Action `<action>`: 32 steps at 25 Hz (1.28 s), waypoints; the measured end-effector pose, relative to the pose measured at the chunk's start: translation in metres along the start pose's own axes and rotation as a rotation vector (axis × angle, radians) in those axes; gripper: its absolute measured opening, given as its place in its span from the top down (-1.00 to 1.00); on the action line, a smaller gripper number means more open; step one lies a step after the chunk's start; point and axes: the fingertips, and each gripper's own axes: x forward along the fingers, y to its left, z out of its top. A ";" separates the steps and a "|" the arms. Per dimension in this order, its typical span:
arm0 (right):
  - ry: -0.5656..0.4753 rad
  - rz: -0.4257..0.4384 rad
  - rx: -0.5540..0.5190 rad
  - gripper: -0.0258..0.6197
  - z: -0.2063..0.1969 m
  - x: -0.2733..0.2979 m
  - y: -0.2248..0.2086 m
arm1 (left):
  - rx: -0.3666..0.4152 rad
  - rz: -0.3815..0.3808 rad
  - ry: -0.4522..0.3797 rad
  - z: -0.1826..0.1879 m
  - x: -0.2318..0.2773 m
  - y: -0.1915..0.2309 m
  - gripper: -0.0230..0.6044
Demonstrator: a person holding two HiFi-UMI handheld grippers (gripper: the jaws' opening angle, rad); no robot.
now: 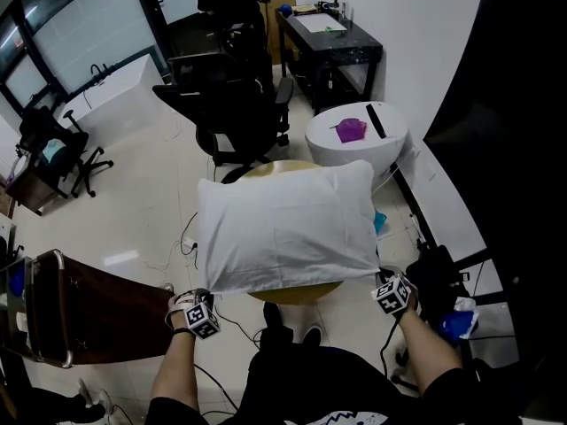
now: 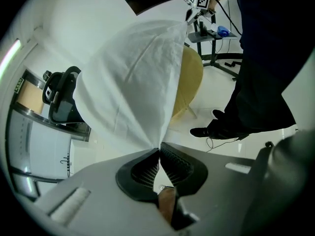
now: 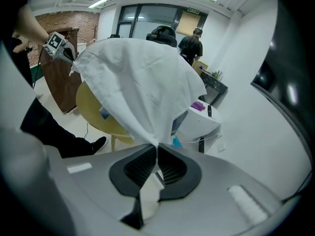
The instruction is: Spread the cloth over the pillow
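A white cloth (image 1: 288, 228) hangs stretched between my two grippers over a round yellow table (image 1: 292, 292). It hides whatever lies under it, so no pillow shows. My left gripper (image 1: 205, 296) is shut on the cloth's near left corner, and my right gripper (image 1: 381, 278) is shut on the near right corner. In the left gripper view the cloth (image 2: 133, 82) fans up from the shut left gripper (image 2: 160, 149), with the right gripper (image 2: 196, 9) at the far corner. In the right gripper view the cloth (image 3: 142, 82) rises from the right gripper (image 3: 157, 145), and a strip of it trails behind the pads.
A black office chair (image 1: 235, 104) stands just beyond the table. A round white table (image 1: 350, 153) with a purple object (image 1: 351, 130) is at the back right, a black desk (image 1: 330, 42) behind it. A brown cabinet (image 1: 93, 308) is at the near left. Cables lie on the floor.
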 end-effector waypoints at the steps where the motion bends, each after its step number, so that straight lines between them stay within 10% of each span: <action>1: -0.003 0.001 0.006 0.86 0.001 0.001 -0.001 | -0.006 -0.004 0.003 0.001 0.000 0.002 0.93; 17: -0.067 0.017 0.069 0.61 0.029 -0.007 -0.008 | -0.099 -0.086 -0.024 0.013 -0.021 0.016 0.38; 32: -0.049 0.010 0.104 0.45 0.000 -0.042 0.001 | -0.013 -0.027 -0.191 0.067 -0.079 0.028 0.35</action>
